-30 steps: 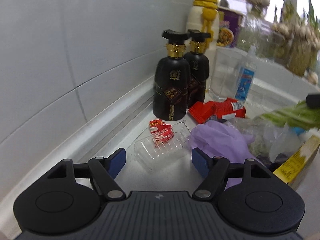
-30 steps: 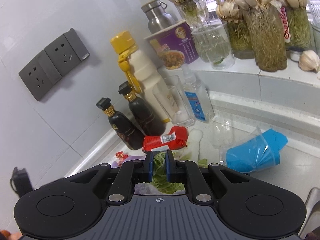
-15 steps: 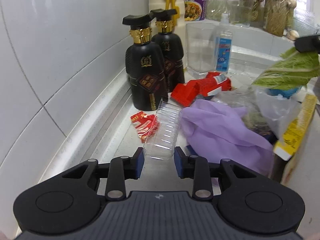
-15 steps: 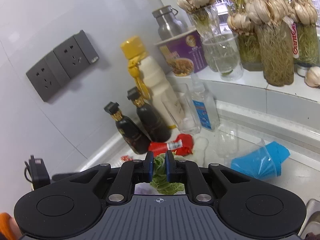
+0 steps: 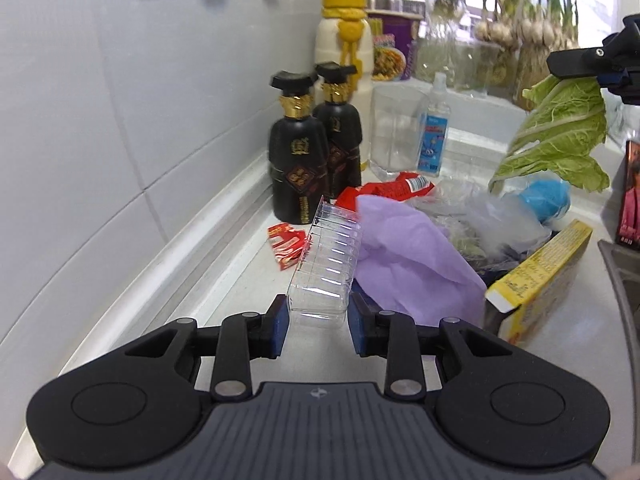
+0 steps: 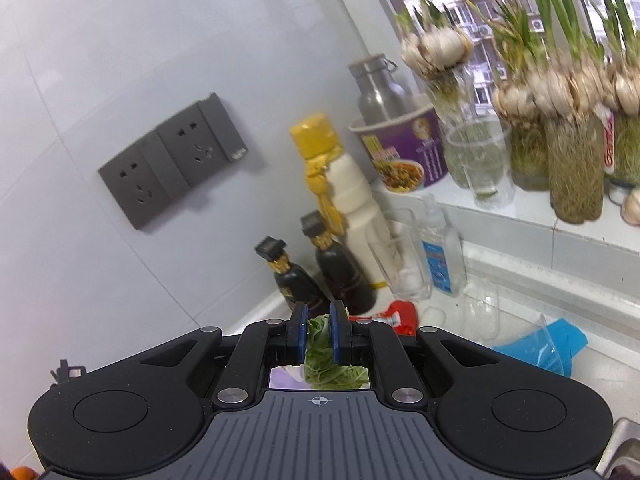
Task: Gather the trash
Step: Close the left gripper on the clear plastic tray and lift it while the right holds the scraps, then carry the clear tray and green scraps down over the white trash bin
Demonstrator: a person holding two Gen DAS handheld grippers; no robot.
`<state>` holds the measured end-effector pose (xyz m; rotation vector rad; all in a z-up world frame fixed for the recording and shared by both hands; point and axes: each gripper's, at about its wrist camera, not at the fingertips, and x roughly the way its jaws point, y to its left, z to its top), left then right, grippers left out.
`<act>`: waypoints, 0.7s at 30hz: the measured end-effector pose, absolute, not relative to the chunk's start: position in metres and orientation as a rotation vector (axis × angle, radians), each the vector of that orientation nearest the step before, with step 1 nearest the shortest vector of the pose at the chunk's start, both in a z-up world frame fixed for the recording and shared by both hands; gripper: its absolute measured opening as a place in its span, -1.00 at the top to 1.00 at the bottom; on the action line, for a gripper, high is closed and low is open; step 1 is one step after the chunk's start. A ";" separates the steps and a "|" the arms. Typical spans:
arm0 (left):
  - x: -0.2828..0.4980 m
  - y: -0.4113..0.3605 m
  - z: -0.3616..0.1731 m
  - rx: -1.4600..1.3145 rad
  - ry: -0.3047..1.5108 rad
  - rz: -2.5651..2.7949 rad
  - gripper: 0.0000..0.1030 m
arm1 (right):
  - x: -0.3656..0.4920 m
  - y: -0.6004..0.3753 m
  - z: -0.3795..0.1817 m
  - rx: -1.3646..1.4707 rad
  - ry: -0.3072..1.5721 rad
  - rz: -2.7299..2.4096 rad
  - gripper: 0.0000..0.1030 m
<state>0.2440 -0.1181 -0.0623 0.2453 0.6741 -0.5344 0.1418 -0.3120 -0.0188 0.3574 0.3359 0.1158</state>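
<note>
My left gripper [image 5: 318, 322] is shut on a clear ribbed plastic tray [image 5: 326, 266], tilted up off the white counter [image 5: 248, 280]. A small red wrapper [image 5: 285, 242] lies just left of the tray, and a purple glove [image 5: 404, 248] lies on its right. My right gripper [image 6: 319, 330] is shut on a green cabbage leaf [image 6: 320, 344]; in the left wrist view that leaf [image 5: 560, 136] hangs in the air at the upper right below the right gripper [image 5: 608, 68]. A red snack packet [image 5: 384, 190] lies behind the glove.
Two black bottles [image 5: 298, 160], a cream bottle with a yellow cap [image 5: 344, 40], a glass [image 5: 394, 132] and a small spray bottle [image 5: 434, 136] stand at the back. A yellow box [image 5: 540, 270], clear bags [image 5: 496, 220] and a blue cup [image 6: 548, 346] lie right. Garlic jars [image 6: 576, 168] line the sill.
The left gripper has closed on the clear tray and tipped it up off the counter, leaving the red wrapper behind. The right gripper has risen with the cabbage leaf.
</note>
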 end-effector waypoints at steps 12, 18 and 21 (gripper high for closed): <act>0.201 -0.075 -0.042 0.119 0.672 -0.485 0.45 | 0.118 -0.293 0.006 0.373 0.306 0.171 0.82; 0.177 -0.055 -0.037 0.046 0.673 -0.466 0.45 | 0.106 -0.278 0.014 0.361 0.312 0.199 0.82; 0.162 -0.044 -0.036 0.021 0.672 -0.455 0.45 | 0.098 -0.264 0.017 0.336 0.314 0.220 0.82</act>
